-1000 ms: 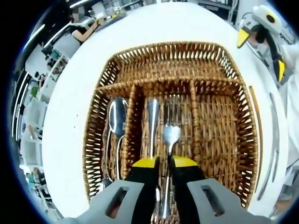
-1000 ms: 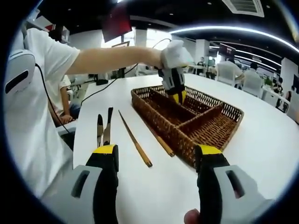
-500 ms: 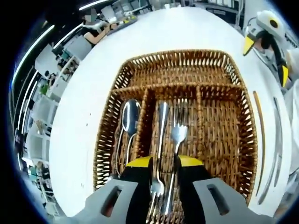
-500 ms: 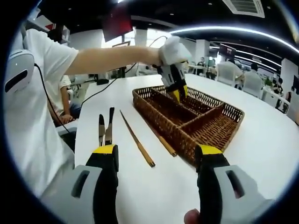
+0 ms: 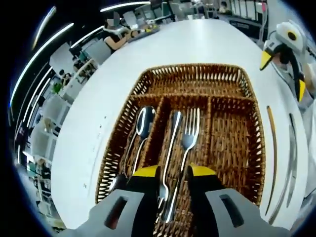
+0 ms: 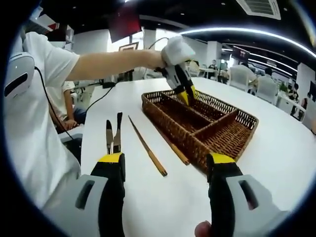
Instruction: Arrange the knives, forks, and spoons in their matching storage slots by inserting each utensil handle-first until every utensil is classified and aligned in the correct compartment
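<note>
My left gripper [image 5: 173, 173] hangs slack-jawed over the wicker tray [image 5: 249, 148], fork [image 5: 186, 143] lying in the middle slot at twelve. My right gripper [image 6: 165, 165] waits spread; knives [image 6: 113, 136] at eleven could slide when pinched.

I count one wicker tray [image 5: 148, 79] with four compartments: three long slots and one crosswise section across the upper part of the frame. Two spoons [image 5: 144, 123] lie in the leftmost slot, and two forks [image 5: 190, 133] in the middle one. On the table [image 5: 98, 113], right of the tray, I count two chopsticks [image 6: 148, 148] and two knives [image 6: 113, 133]. Two grippers: mine at lower centre [image 5: 173, 173], the other [image 5: 281, 54] at upper right.
</note>
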Demonstrator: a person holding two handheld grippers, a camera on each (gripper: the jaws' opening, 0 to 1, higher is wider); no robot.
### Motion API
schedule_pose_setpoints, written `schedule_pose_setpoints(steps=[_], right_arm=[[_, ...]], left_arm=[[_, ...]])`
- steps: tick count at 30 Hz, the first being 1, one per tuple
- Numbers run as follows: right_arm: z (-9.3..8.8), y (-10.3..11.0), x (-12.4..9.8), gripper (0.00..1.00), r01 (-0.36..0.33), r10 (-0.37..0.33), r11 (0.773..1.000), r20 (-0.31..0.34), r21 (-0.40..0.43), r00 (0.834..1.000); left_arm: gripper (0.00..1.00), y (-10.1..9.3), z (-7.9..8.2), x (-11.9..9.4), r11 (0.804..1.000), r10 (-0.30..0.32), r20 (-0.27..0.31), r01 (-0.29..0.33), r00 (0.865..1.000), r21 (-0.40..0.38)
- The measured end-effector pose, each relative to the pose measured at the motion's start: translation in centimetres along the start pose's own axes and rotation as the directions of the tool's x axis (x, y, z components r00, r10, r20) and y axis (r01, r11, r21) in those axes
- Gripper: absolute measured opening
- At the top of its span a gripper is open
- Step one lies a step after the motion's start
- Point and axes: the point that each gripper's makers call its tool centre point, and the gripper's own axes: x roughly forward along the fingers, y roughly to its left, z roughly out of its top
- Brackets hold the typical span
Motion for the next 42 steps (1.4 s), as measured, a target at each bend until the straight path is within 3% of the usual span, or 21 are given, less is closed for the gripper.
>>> schedule_pose_setpoints(steps=[14,22,31,42], right_arm=[[0.1,0.5,-0.1,0.69,0.028,-0.028,1.0,-0.028,-0.001,0.999],[0.1,1.0,-0.4,0.68,0.043,-0.043,0.999,-0.043,-0.006,0.998],[-0.2,1.6,-0.4,0.68,0.046,-0.047,0.999,-0.053,-0.015,0.997],[-0.3,2.5,-0.1,0.68,0.03,-0.032,0.999,-0.059,-0.031,0.998]], left_arm=[[0.29,-0.6,-1.1,-2.9,0.992,0.111,0.093,-0.106,0.989,-0.066],[0.34,-1.5,-1.2,-4.7,0.978,0.17,0.201,-0.139,0.965,-0.158],[0.4,-2.9,-2.5,-5.9,0.963,0.209,0.253,-0.154,0.945,-0.221],[0.45,-5.0,-4.4,-8.6,0.939,0.269,0.321,-0.173,0.908,-0.298]])
